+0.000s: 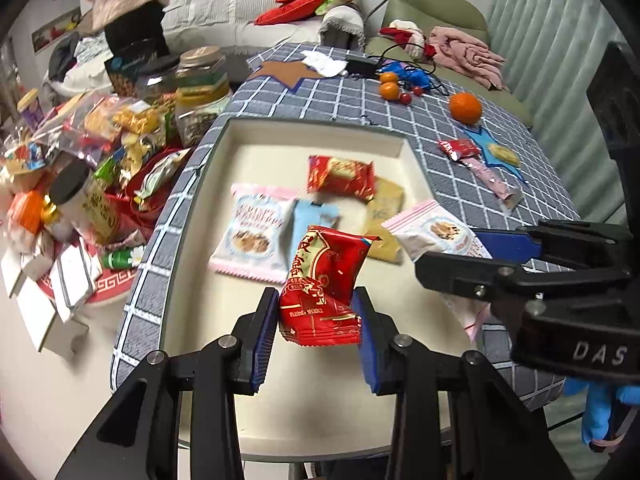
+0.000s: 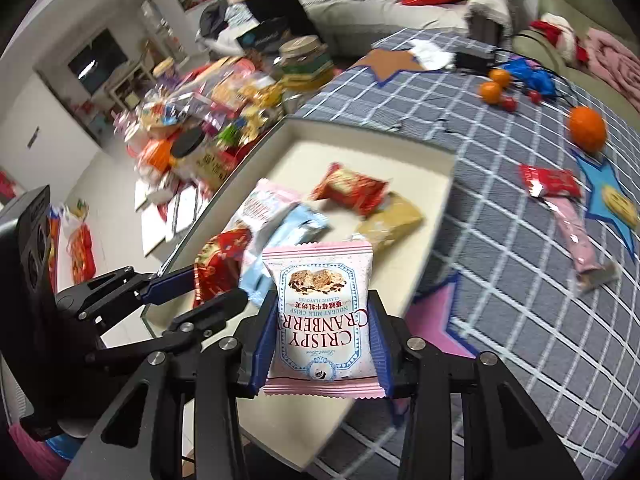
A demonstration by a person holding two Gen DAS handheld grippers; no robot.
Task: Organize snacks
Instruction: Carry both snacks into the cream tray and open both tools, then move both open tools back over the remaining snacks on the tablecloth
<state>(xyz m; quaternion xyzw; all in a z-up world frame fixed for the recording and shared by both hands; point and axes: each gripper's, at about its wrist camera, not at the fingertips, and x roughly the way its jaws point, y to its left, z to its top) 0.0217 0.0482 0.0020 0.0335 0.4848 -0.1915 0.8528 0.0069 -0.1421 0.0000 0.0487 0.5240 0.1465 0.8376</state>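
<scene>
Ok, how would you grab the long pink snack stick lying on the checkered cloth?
Grip the pink stick across its narrow middle, coming straight down from above. It lies flat and apart from the small red packet, so the long sides are free for the fingers. Its torn lower end looks flimsy, so avoid that.

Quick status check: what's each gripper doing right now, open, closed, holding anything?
Left gripper: closed on the red snack packet, above the tray.
Right gripper: closed on the pink cranberry nougat packet.
</scene>
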